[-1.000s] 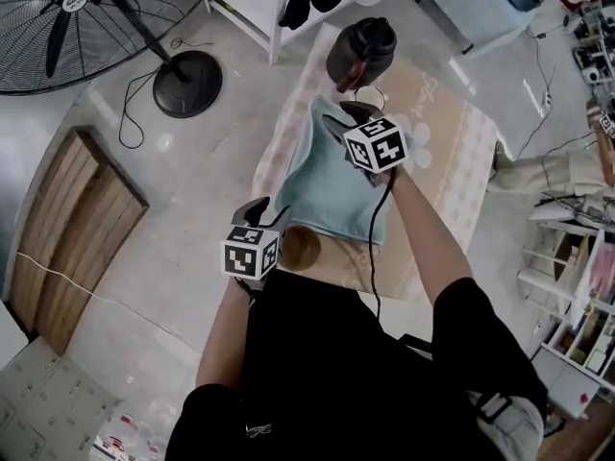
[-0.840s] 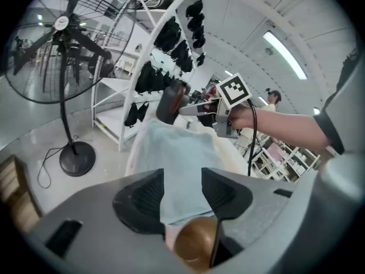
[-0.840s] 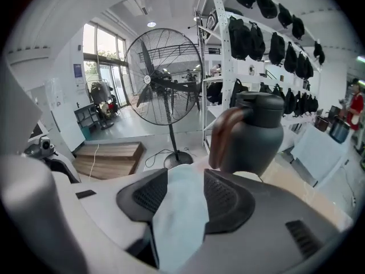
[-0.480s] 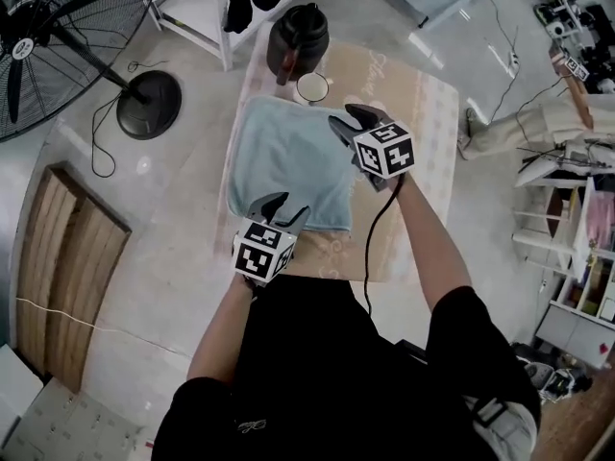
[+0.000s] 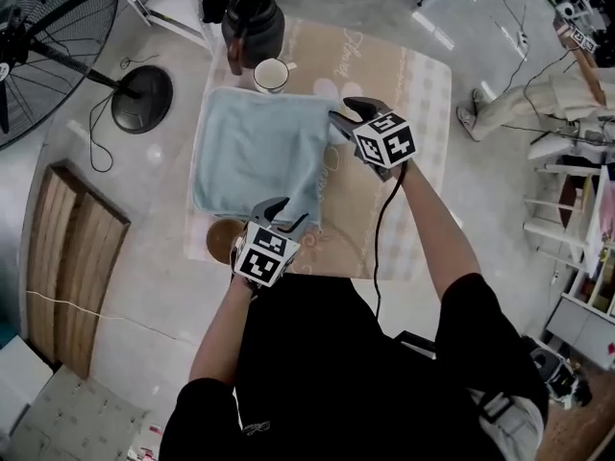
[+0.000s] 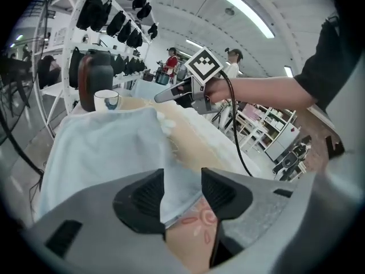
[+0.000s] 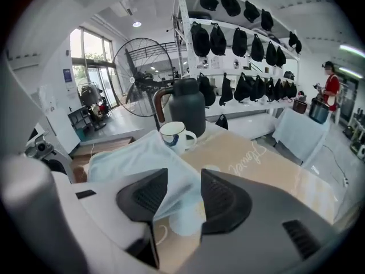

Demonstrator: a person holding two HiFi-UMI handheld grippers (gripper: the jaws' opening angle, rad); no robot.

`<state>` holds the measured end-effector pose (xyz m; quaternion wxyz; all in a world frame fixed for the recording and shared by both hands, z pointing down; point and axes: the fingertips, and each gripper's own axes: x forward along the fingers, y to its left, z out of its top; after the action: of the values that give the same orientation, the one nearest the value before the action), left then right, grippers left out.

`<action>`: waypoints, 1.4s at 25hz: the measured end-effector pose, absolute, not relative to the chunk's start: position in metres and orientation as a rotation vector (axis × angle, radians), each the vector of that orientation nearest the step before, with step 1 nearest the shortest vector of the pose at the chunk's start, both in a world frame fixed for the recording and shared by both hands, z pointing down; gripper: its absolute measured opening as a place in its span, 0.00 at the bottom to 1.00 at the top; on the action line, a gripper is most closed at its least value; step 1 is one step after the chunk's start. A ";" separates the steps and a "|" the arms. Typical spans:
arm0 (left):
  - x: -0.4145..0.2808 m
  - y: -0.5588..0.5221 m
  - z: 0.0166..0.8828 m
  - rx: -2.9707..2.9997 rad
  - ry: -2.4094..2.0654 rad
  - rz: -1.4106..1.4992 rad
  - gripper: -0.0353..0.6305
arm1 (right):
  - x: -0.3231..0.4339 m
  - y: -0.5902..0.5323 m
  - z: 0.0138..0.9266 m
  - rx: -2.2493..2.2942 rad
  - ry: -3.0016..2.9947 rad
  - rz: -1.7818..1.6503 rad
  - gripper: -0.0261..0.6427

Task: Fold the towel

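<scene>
**Desk:** What is in the frame, biggest first?

**Photographer:** A table (image 5: 413, 84) under a beige patterned cover fills the middle of the head view. A black standing fan (image 5: 48, 46) is on the floor to its left. The light blue towel (image 5: 255, 152) lies spread over the left half of the table, and its right edge runs along the table's middle.

**Desk:** And around the towel?

**Photographer:** A dark jug (image 5: 252, 27) stands at the table's far left corner. A white mug (image 5: 272, 73) sits just beside it, just beyond the towel's far edge. A round brown object (image 5: 224, 240) sits at the near left, just beside the towel's near edge. I cannot tell what it is.

**Desk:** The person's two tools?

**Photographer:** The right gripper (image 5: 344, 110) is at the towel's far right corner and the left gripper (image 5: 286, 211) is at its near right corner. Both are over the table.

**Desk:** Closed or apart?

**Photographer:** The left fingers (image 6: 142, 196) are drawn in narrow, and the near corner of the cloth is caught between the pads, raised off the flowered cover. The right fingers (image 7: 145, 196) are drawn in the same way and pinch the far corner, and the fabric rises from the table into the gap.
</scene>
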<state>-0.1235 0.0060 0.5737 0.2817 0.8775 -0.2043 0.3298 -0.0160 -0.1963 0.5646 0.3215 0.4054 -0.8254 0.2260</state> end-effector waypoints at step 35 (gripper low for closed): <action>-0.091 0.039 0.621 2.375 -0.397 1.061 0.09 | 0.007 -0.216 0.631 0.636 -2.218 0.412 0.10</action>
<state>-0.0911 0.0391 0.6212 0.2527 0.8734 -0.1458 0.3901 0.0072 -0.2164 0.6309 0.3884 0.2502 -0.8720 0.1620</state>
